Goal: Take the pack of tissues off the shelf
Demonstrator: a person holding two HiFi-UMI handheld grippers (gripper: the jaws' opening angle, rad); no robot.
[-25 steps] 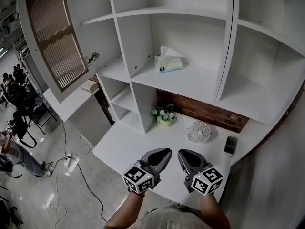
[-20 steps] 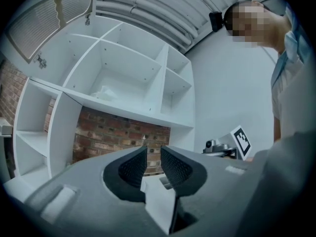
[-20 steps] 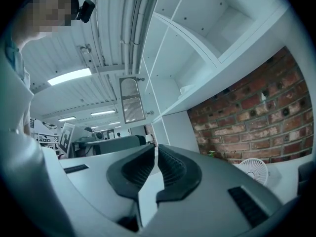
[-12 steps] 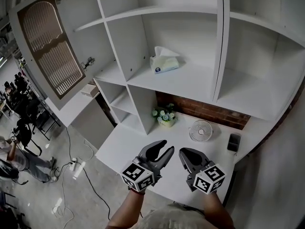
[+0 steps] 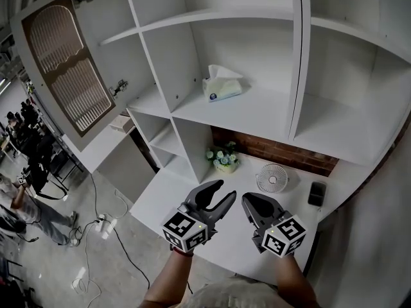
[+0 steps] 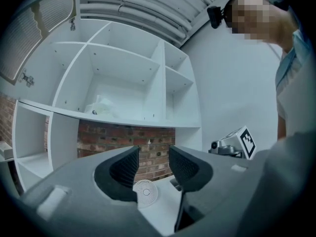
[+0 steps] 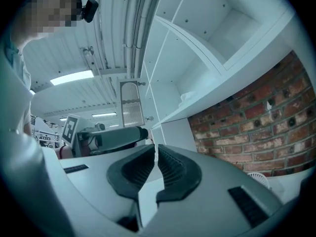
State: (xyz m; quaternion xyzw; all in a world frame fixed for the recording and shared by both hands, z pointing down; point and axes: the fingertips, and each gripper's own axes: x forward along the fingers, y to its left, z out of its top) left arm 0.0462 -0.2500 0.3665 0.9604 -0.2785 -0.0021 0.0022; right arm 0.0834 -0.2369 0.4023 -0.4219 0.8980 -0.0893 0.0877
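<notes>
Head view: pale, soft pack of tissues [image 5: 222, 87] with a small blue mark on its front sits on the white middle shelf board [image 5: 257, 111] of the open white cabinet [image 5: 302, 56]. It is at the left of its bay, near the upright white divider [image 5: 170, 69]. One loose sheet sticks up from the top. Nothing else is on that board.

Left tongs [image 5: 223, 191]: spread, have just been opening, nothing between them. The left gripper view only shows the small round white fan [image 5: 270, 177] through the gap, standing further off on the white surface [image 5: 160, 201]. Right tongs [image 5: 248, 201]: pressed together, empty. Both point level at the cabinet from low over the surface, well below the pack and well apart from it.

Handling, my read:
- Light and squashy, not fragile. A hard squeeze only dents it.
- The wrap is probably slick film and the board looks smooth, so a one-sided nudge likely skates it back into the bay. Straddle it fully before closing.
- Grip the body across its short width, low down, under the raised sheet.
- Don't pinch the loose sheet. It would likely pull out and leave the pack behind.
- The divider crowds the left side, so come in from the front or slightly from the right.
- The left tongs look better placed since they're already spread. I can't tell from here whether the spread clears the pack's width.
</notes>
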